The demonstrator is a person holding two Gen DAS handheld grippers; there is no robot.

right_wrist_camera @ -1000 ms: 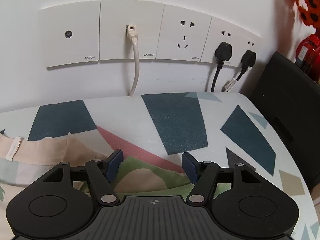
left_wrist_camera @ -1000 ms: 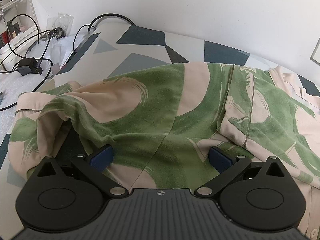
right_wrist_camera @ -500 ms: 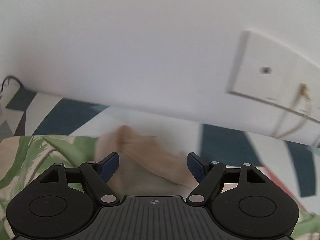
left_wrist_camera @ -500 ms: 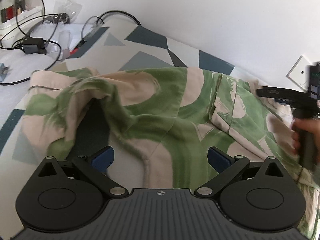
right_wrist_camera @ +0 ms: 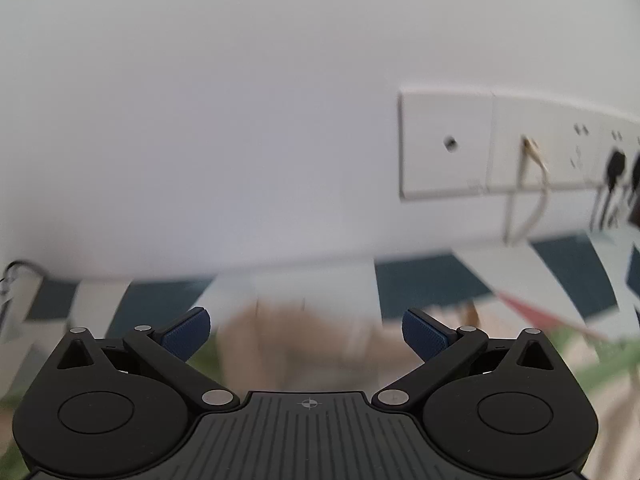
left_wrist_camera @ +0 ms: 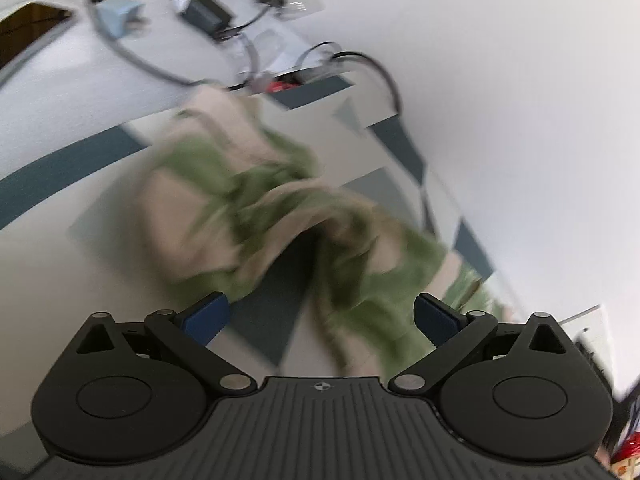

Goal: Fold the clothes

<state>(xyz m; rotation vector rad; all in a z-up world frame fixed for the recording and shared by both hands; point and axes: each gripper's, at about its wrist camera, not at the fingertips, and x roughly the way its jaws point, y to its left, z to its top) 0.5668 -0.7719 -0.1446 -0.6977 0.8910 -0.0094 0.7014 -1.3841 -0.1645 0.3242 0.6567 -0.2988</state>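
Left hand-held gripper [left_wrist_camera: 320, 320]: jaws spread wide, nothing held; swung and tilted since a second ago. Green-and-beige garment [left_wrist_camera: 280, 216], flat earlier, now bunched ahead on tabletop [left_wrist_camera: 80, 280]. Right hand-held gripper [right_wrist_camera: 306, 330]: jaws wide, empty; beige cloth just ahead. Garment judged unfolded.

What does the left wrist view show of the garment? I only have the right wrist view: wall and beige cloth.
Observer: The green-and-beige garment lies bunched on the patterned table cover, blurred by motion.
Operator: Is the left gripper holding it?
Observer: No. The left gripper is open, with cloth lying between its blue pads but not pinched.
Operator: Anything beyond the garment?
Observer: Tangled cables and a dark adapter sit on the white surface past it.
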